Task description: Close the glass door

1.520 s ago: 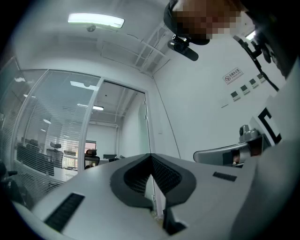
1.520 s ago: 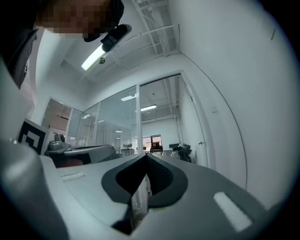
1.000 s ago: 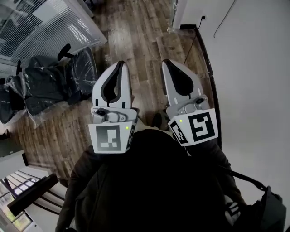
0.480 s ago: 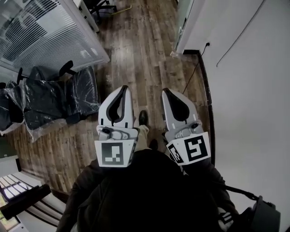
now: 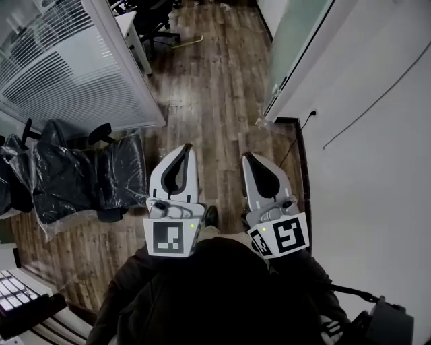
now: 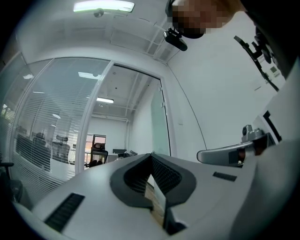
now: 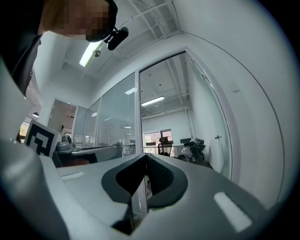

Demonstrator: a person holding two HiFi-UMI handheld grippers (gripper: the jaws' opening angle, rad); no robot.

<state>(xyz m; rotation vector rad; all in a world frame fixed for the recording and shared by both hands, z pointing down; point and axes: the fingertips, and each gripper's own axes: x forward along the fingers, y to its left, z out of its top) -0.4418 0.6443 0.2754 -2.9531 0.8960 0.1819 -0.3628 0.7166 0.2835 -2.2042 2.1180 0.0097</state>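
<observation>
The frosted glass door (image 5: 297, 42) stands open at the upper right of the head view, angled out from the white wall (image 5: 377, 135). It also shows as a pale green pane (image 6: 159, 123) in the left gripper view and, with a small handle, as a tall pane (image 7: 212, 123) in the right gripper view. Both grippers are held side by side at chest height, well short of the door. My left gripper (image 5: 184, 147) (image 6: 151, 155) is shut on nothing. My right gripper (image 5: 247, 156) (image 7: 145, 154) is also shut and empty.
A glass partition with white blinds (image 5: 60, 67) runs along the left. Black office chairs wrapped in plastic (image 5: 74, 175) stand beside it. Wood plank floor (image 5: 209, 87) leads ahead to desks and chairs (image 5: 145, 17). A cable (image 5: 291, 145) hangs from a wall socket.
The view has moved forward along the corridor: the wrapped chairs slid down and left, and the glass door has come into sight at the upper right. Both grippers stay shut.
</observation>
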